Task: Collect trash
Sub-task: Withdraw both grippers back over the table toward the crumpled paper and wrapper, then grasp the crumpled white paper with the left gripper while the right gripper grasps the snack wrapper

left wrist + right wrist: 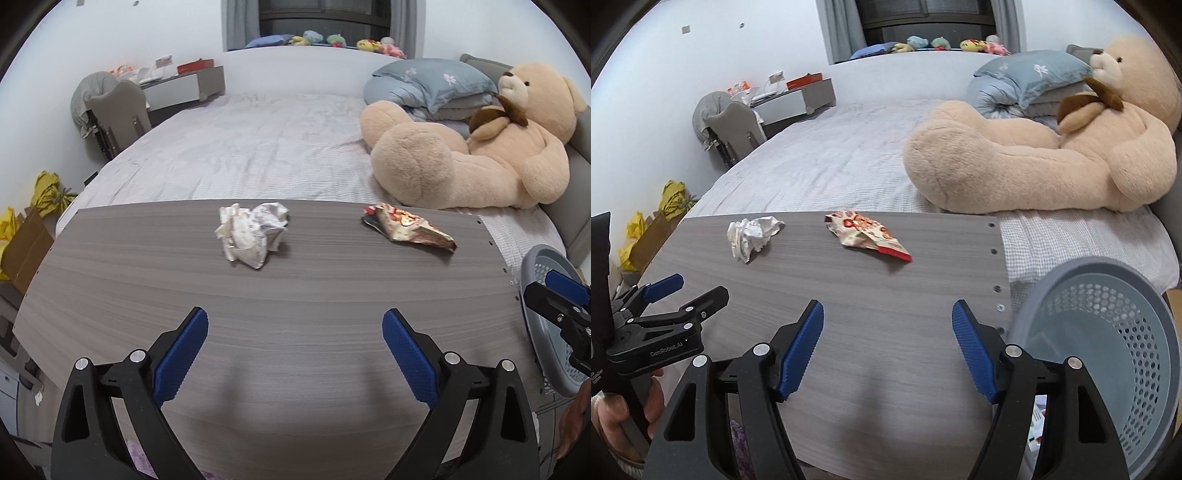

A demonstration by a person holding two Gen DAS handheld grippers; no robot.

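A grey wood-grain board [280, 295] lies across the foot of a bed dressed in a pale checked sheet [243, 147], with two pieces of litter along its far edge. A crumpled white paper wad [251, 232] sits at about 12 o'clock in the left wrist view; a crinkled red-and-cream snack wrapper [406, 227] lies well apart from it at roughly 1 o'clock. Neither is touched.

The left gripper [295, 332], black-armed with blue ribbed pads, hangs over the near half of the board with its jaws spread wide and nothing between them. The right gripper [888, 325] is likewise spread wide and holds nothing, over the board's right portion. Just beside it at 4 o'clock, off the board's right edge, stands a round grey-blue perforated plastic basket [1137, 314].

Beyond the board, a large tan plush teddy bear [480, 155] with a brown bow reclines at 2 o'clock against stacked grey-blue pillows [432, 85]. A grey chair [118, 110] draped with clothing stands at 10 o'clock beside a cluttered desk [184, 88]. Small plush toys [336, 40] line the window ledge at 12 o'clock, between grey curtains. Yellow bags [48, 192] and a brown cardboard box [26, 247] sit on the floor at 9 o'clock.
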